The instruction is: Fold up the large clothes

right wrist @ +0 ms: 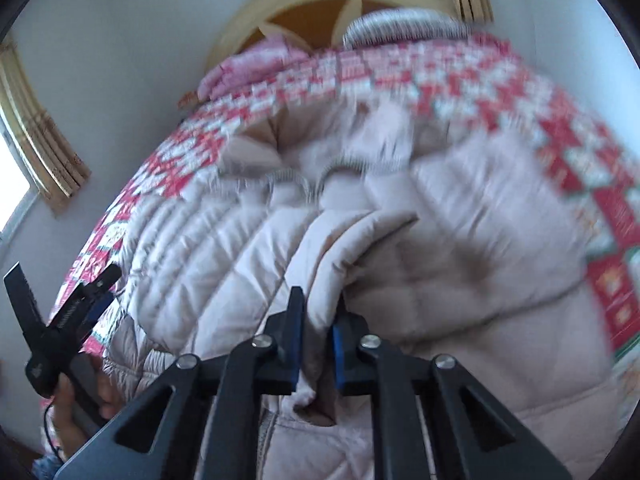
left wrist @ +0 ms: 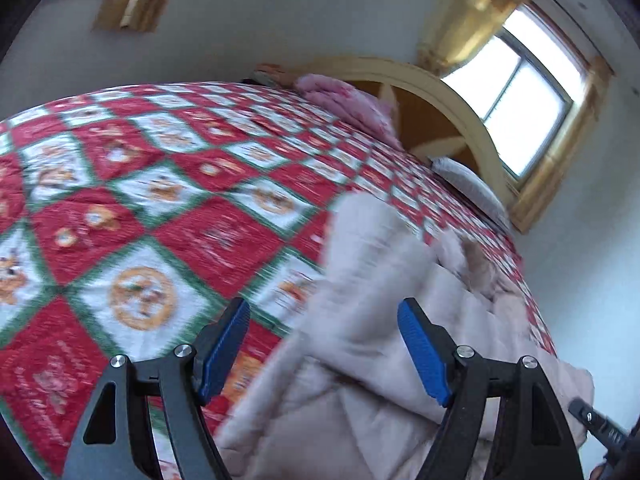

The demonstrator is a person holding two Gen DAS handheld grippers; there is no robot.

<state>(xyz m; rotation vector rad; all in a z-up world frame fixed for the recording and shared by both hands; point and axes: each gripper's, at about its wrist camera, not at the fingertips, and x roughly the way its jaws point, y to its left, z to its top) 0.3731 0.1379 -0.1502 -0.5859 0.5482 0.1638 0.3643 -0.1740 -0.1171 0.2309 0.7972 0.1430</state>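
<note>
On the quilted bed [left wrist: 152, 184], toward the edge nearest the person, lies the puffer coat [right wrist: 248, 248], and every place below is given from that coat. At its near hem the right gripper [right wrist: 318, 316] has its jaws nipped narrow on a fold of the padded fabric. The left gripper [left wrist: 324, 344] hangs just beside the coat's other side, jaws wide with nothing between them.

To do this step well, I judge the left gripper should take a matching edge before any lifting, so the panel comes over flat and does not twist. A thin pinch of slippery shell may slide out, so it needs a deep bite.

The coat is pale pinkish beige, stitched into puffy channels, with a fur-trimmed collar at its far end.
</note>
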